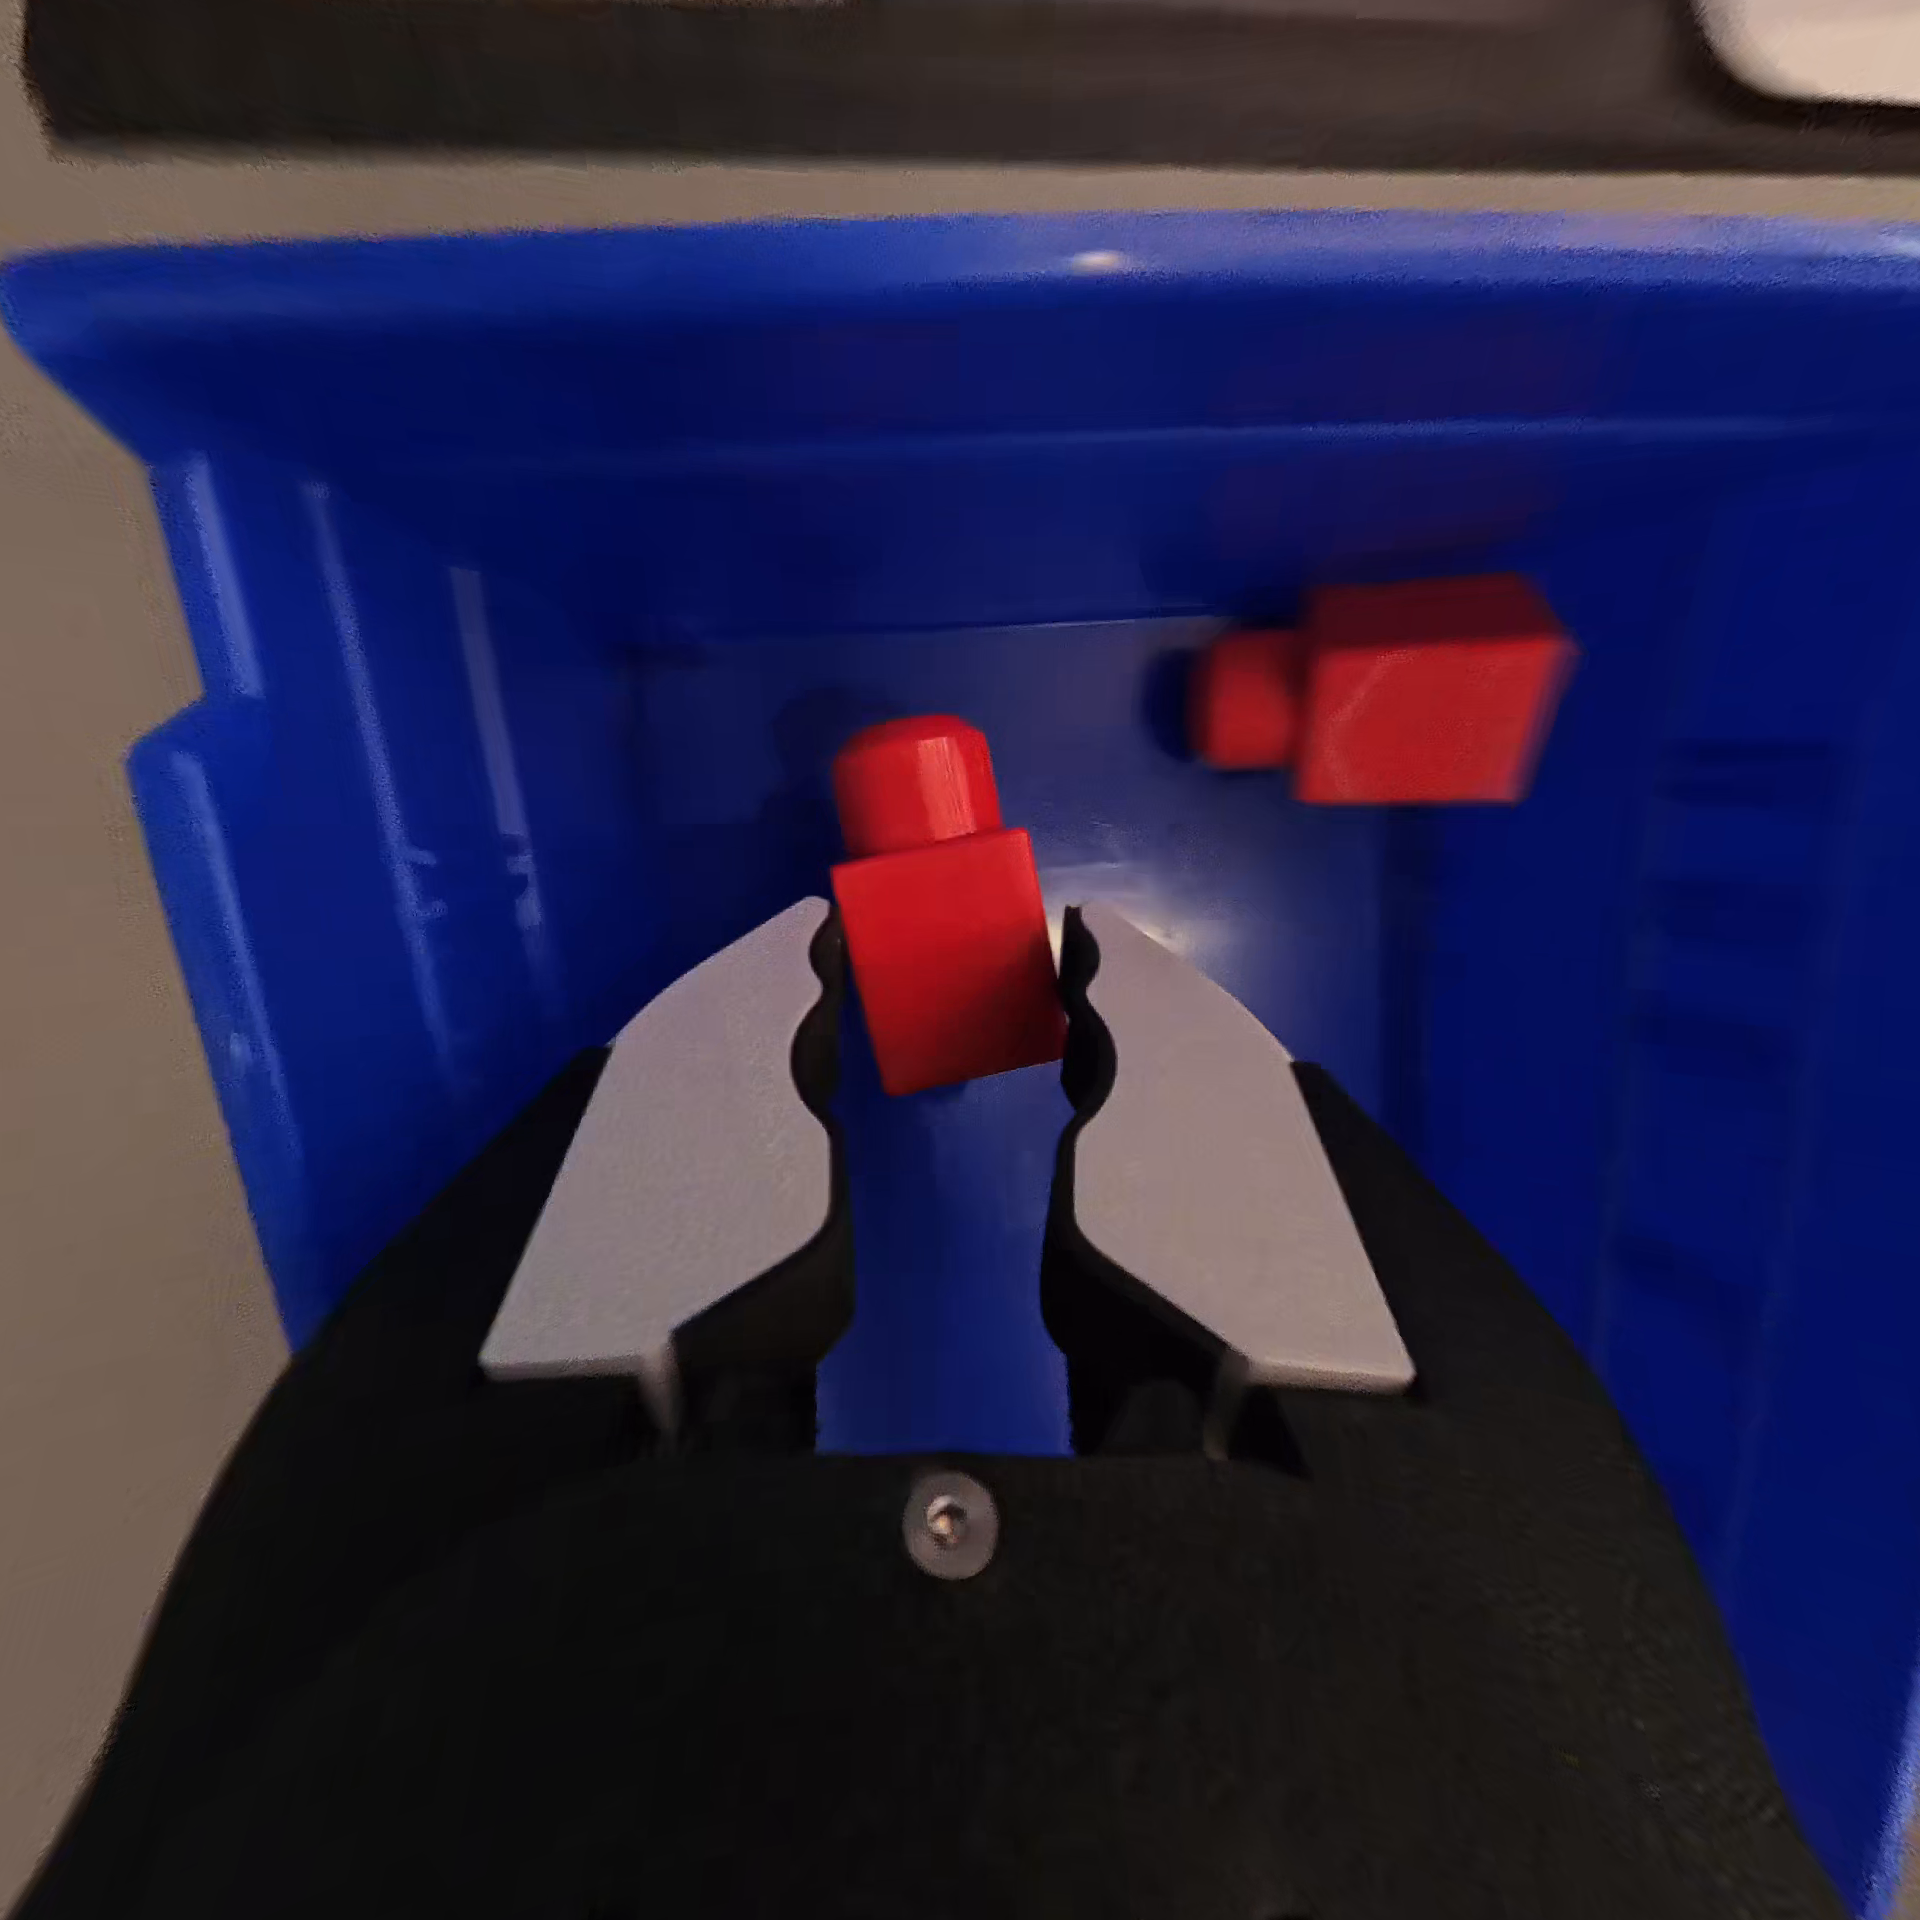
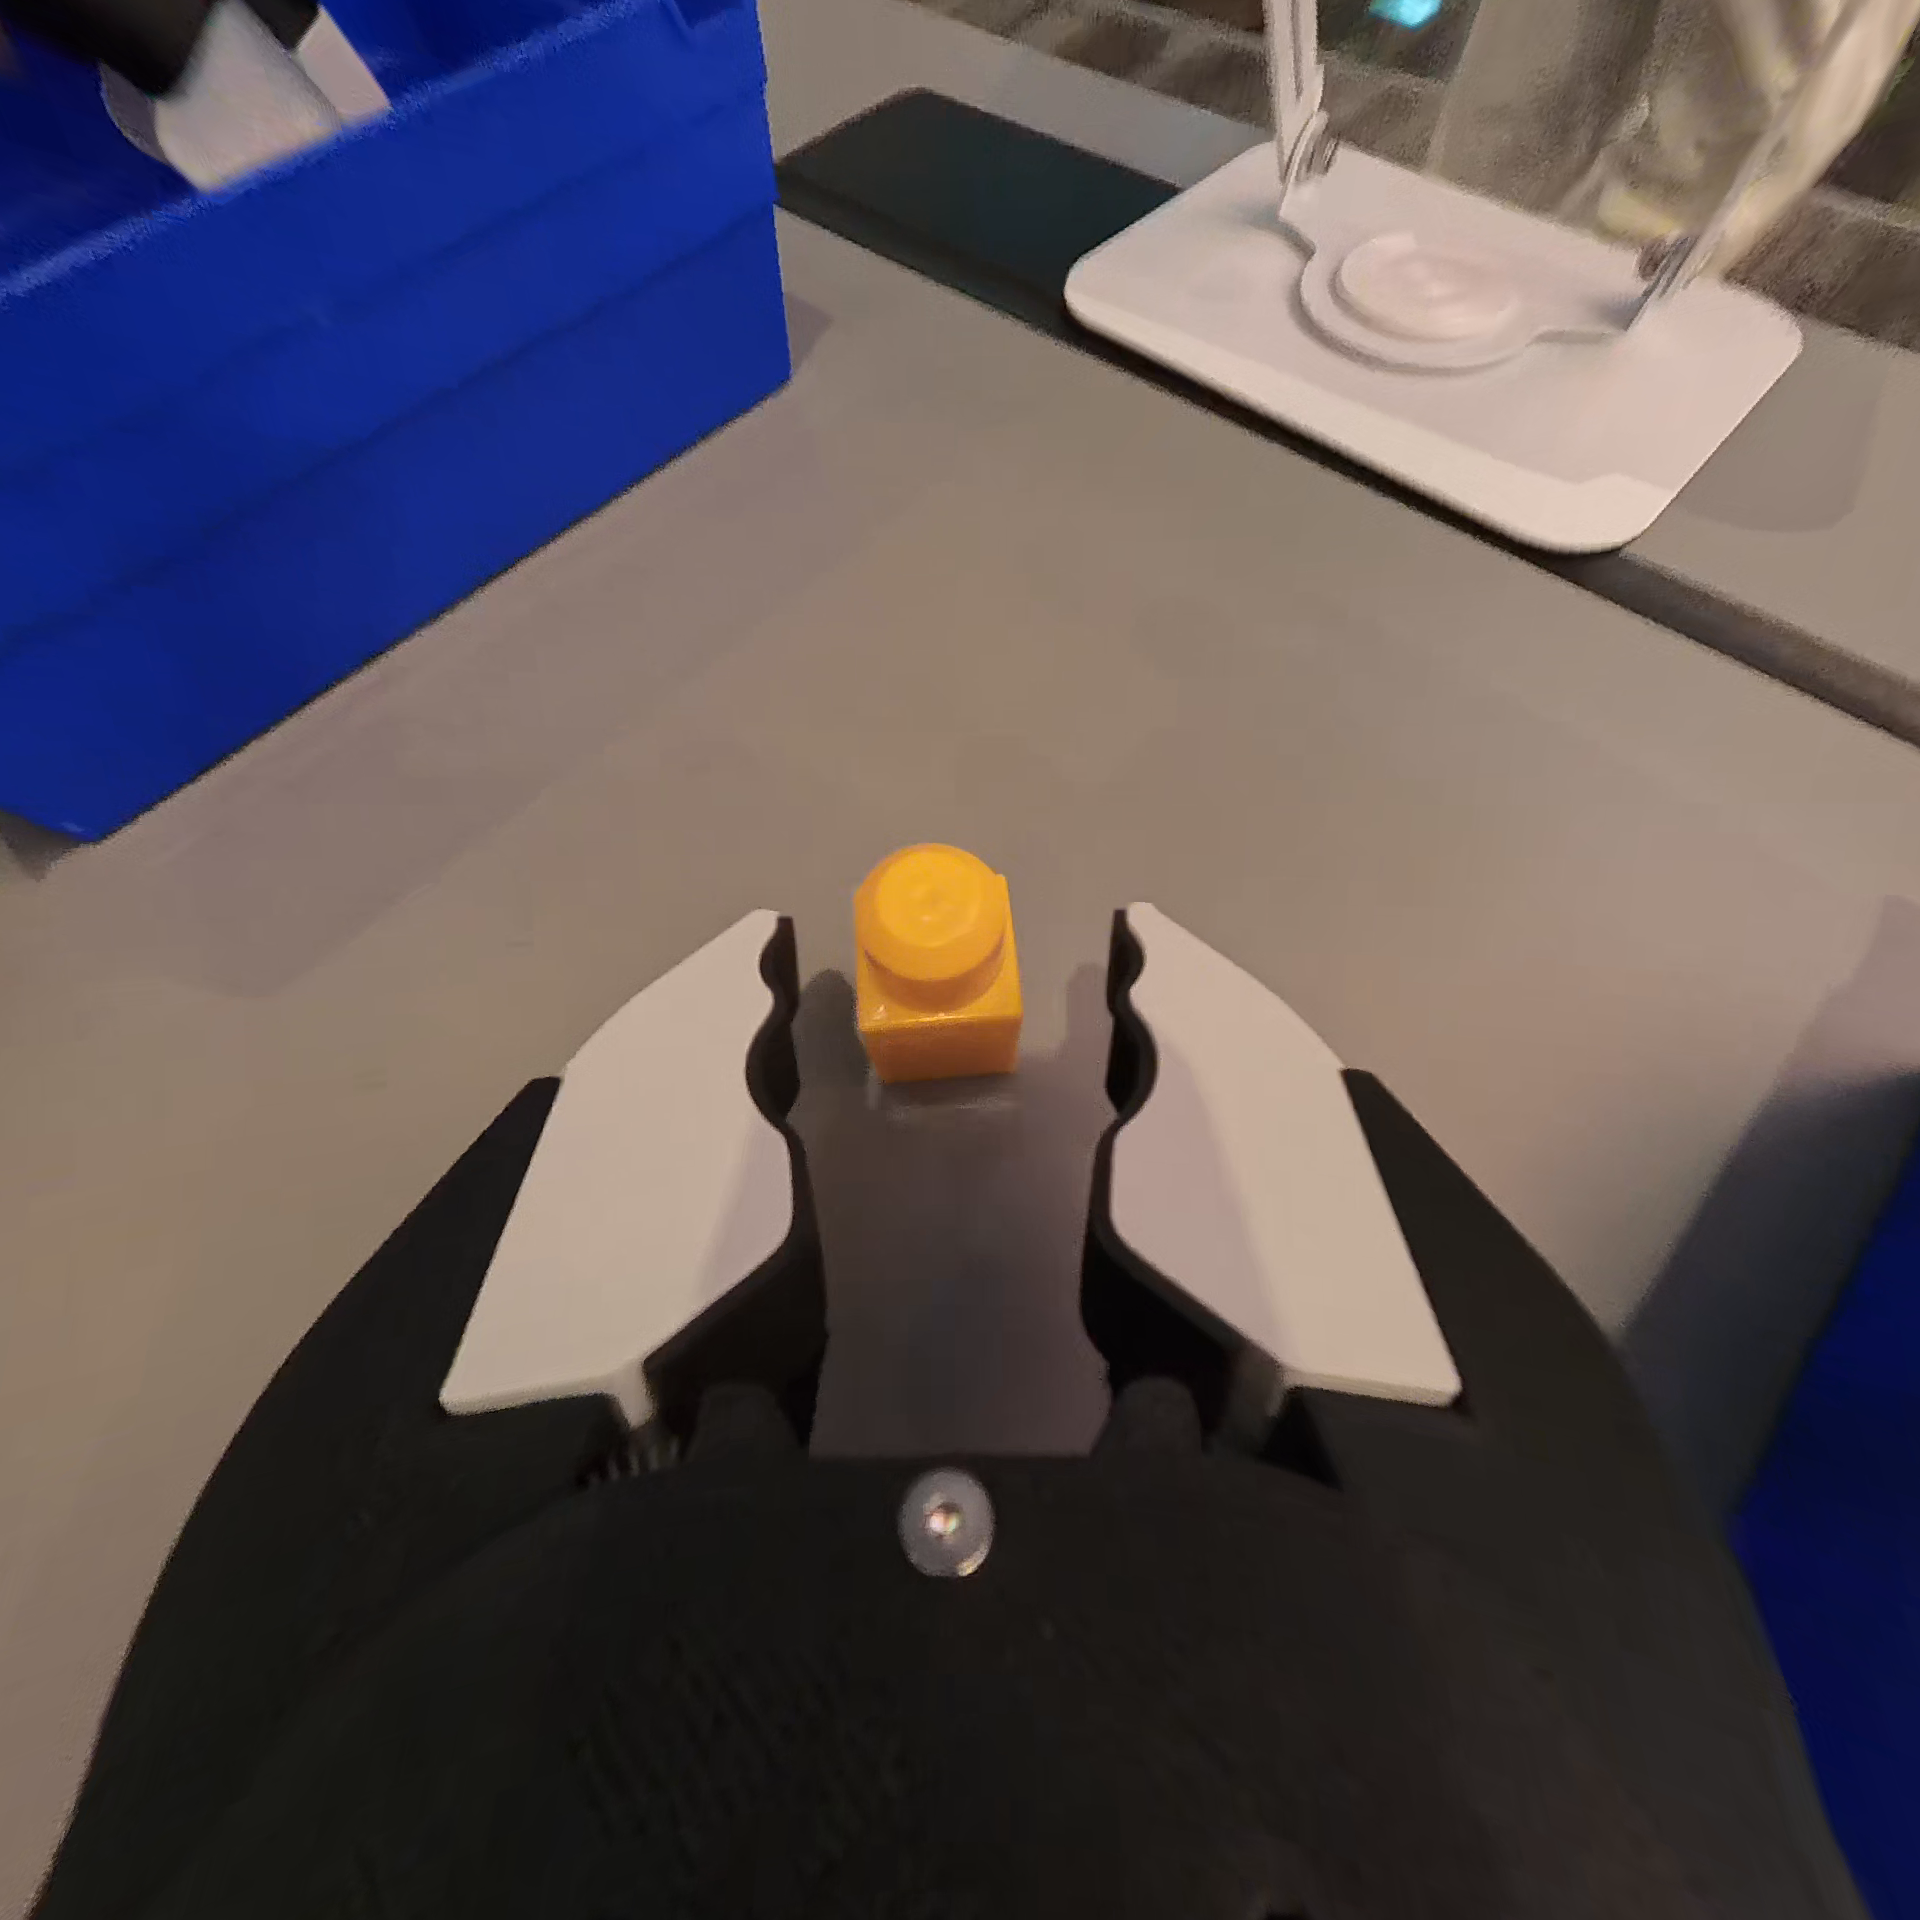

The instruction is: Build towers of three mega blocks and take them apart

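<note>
left gripper [image 1: 948, 971]: inside the blue bin [image 1: 727, 416], pointing down toward the floor of it; grey fingers [image 1: 707, 1091] closed in on a red block [image 1: 940, 966]; black pads sit against both flanks of the block body, left flank plainly in contact, right flank tight at its lower corner; block tilts a little, stud pointing away from the gripper

red block: single-stud mega block; body between the fingertips, stud clear beyond them; bin floor shows behind it

second red block [image 1: 1423, 696]: lying on its side on the bin floor, toward the right wall, stud pointing left; well apart from the held one; blurred

right gripper [image 2: 954, 987]: over the grey table [image 2: 1143, 675]; fingers spread wide; clear space on both sides between pads and the yellow block [image 2: 940, 987]; nothing clamped

yellow block: standing upright on the table, stud up, between the right gripper's fingertips; touches neither pad; shadow falls to its left

blue bin: on the table, up-left in the right wrist view; the left gripper's grey fingers show above its rim there, blurred

white stand base [image 2: 1455, 364]: flat white plate at the far right of the table, round disc in its middle; clear plastic piece above it, too blurred to identify

black strip [image 2: 987, 166]: dark band along the far table edge, behind bin and stand
</note>
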Motion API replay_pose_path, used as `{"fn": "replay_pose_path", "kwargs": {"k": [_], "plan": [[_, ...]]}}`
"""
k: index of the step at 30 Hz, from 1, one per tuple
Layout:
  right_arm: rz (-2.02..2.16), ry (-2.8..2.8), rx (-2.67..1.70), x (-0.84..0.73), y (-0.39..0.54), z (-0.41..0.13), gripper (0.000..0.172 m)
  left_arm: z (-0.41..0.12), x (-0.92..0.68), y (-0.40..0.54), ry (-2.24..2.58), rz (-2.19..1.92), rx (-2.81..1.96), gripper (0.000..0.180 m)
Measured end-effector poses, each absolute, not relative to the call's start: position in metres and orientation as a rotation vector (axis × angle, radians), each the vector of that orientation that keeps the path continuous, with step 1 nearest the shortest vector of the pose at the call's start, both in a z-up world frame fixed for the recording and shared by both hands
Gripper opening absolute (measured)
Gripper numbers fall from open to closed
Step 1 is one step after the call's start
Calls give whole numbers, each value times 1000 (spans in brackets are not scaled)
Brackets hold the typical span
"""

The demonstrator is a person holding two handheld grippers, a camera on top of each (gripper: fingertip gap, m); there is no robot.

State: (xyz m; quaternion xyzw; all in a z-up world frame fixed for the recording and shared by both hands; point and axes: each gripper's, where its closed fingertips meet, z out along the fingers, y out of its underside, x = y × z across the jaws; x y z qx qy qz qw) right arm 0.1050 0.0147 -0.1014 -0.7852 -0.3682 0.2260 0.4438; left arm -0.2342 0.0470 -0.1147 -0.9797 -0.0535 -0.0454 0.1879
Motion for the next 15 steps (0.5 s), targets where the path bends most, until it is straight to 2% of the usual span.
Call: {"fn": "replay_pose_path", "kwargs": {"k": [4, 8, 11, 15], "plan": [[683, -915, -1727, 101, -6, -33, 59, -54, -172, 20, 313, -322, -2469, 39], [1249, -976, -1472, 66, -62, 43, 46, 23, -60, -42, 769, -693, -2026, 39], [1466, -958, -1459, 47, -73, 67, 44, 52, -7, -75, 925, -737, -1834, 39], [1609, -820, -1582, 35, -72, 71, 47, 57, 25, -86, 988, -649, -1790, 38]]}}
